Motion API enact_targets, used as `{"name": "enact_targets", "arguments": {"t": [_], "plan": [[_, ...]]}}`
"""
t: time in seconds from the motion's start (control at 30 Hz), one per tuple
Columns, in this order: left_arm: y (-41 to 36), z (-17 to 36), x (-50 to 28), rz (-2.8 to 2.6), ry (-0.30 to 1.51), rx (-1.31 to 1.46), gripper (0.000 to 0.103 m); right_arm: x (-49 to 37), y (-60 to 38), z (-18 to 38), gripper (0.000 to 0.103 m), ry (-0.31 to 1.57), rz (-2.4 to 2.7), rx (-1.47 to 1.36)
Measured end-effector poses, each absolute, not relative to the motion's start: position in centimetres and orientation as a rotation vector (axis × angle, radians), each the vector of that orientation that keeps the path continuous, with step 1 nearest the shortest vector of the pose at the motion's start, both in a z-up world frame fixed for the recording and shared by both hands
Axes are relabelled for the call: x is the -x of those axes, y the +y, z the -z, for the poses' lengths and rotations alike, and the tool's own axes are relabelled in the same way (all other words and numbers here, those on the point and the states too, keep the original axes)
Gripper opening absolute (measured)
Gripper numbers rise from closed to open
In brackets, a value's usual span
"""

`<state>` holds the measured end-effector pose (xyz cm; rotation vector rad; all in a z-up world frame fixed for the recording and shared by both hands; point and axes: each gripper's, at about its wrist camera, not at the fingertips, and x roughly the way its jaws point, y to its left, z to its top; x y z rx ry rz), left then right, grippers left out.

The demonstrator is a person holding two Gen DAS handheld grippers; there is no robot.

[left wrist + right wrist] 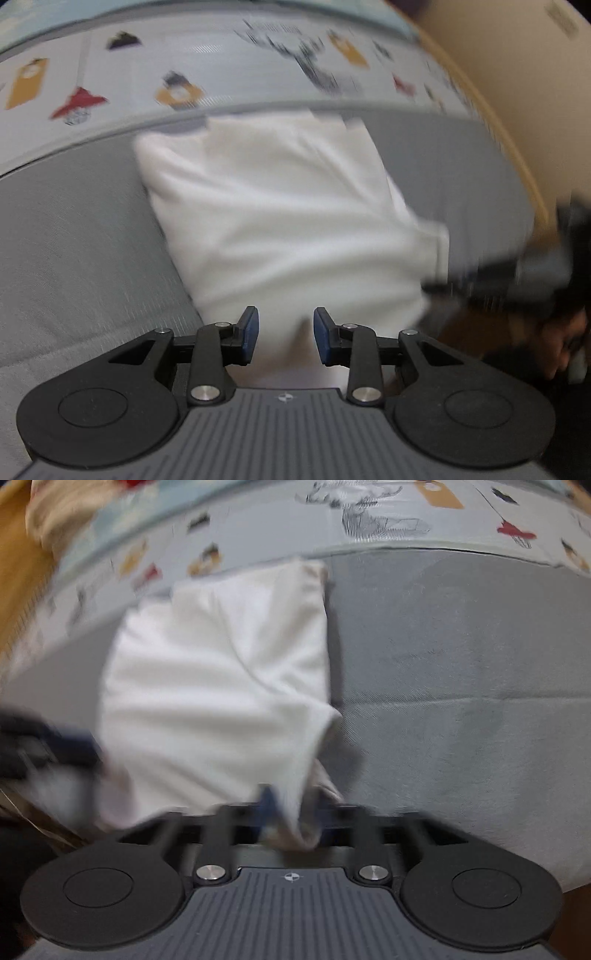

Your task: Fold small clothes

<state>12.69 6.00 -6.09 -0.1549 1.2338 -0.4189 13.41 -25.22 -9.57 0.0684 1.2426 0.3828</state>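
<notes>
A small white garment [288,206] lies folded on a grey bed sheet [74,240]. My left gripper [284,332] hovers at its near edge, jaws apart, blue pads [249,332] not pressing on any cloth. In the right wrist view the same white garment [214,686] has its near right corner lifted and bunched. My right gripper [291,812] is shut on that corner. The right gripper [498,273] shows as a dark blur at the garment's right side in the left wrist view. The left gripper [44,746] is a blur at the left edge of the right wrist view.
A pale patterned quilt [184,66] with small coloured figures runs along the far side of the grey sheet [461,664]. A beige bundle of cloth [55,509] lies at the far left. A tan wooden edge [491,110] borders the bed on the right.
</notes>
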Motion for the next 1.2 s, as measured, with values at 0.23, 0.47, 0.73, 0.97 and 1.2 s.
{"name": "enact_targets", "arguments": {"t": [0.23, 0.47, 0.73, 0.97, 1.2], "plan": [[6.2, 9.5, -14.0, 0.284, 1.342, 0.109, 0.051, -13.2, -25.2, 10.1, 0.006, 1.281, -0.377, 0.001], [10.9, 8.8, -14.4, 0.301, 1.227, 0.335, 0.054, -13.4, -28.9, 4.8, 0.017, 0.969, -0.388, -0.253], [14.7, 8.2, -15.7, 0.179, 1.184, 0.431, 0.054, -18.6, -29.5, 6.0, 0.035, 0.888, -0.233, -0.479], [15.4, 7.9, -15.9, 0.181, 1.173, 0.459, 0.054, -23.4, -24.5, 8.9, 0.047, 0.969, -0.207, -0.412], [15.6, 7.9, -16.1, 0.201, 1.163, 0.482, 0.054, -24.9, -21.9, 8.9, 0.004, 0.878, -0.226, -0.354]]}}
